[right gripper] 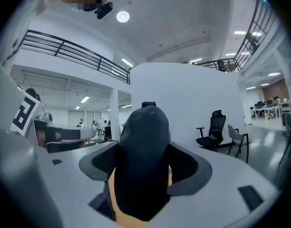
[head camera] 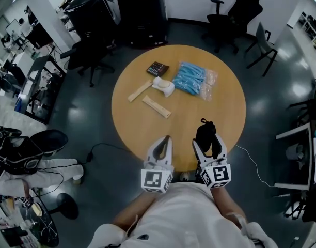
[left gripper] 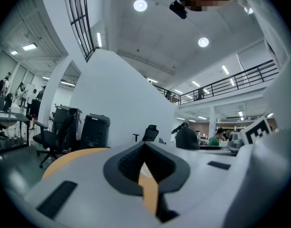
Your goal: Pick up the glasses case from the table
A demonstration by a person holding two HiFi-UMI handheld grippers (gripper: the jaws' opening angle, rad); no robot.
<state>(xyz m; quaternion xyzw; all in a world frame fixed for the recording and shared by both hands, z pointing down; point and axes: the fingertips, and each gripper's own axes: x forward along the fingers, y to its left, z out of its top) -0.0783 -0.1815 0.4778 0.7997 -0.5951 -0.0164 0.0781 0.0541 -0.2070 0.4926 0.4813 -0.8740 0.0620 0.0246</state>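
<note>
A black glasses case (head camera: 205, 134) is clamped between the jaws of my right gripper (head camera: 208, 144) near the front edge of the round wooden table (head camera: 225, 107). In the right gripper view the glasses case (right gripper: 141, 160) stands upright and fills the gap between the jaws. My left gripper (head camera: 162, 148) sits beside it at the table's front edge, jaws together with nothing between them. The left gripper (left gripper: 146, 175) shows only a thin slit of table between its jaws in its own view.
Farther back on the table lie a blue plastic packet (head camera: 191, 79), a white object (head camera: 164, 86), a dark calculator (head camera: 157, 68) and two wooden strips (head camera: 156, 106). Office chairs (head camera: 240, 14) and black cabinets (head camera: 140, 9) ring the table. A cable (head camera: 98, 149) runs on the floor.
</note>
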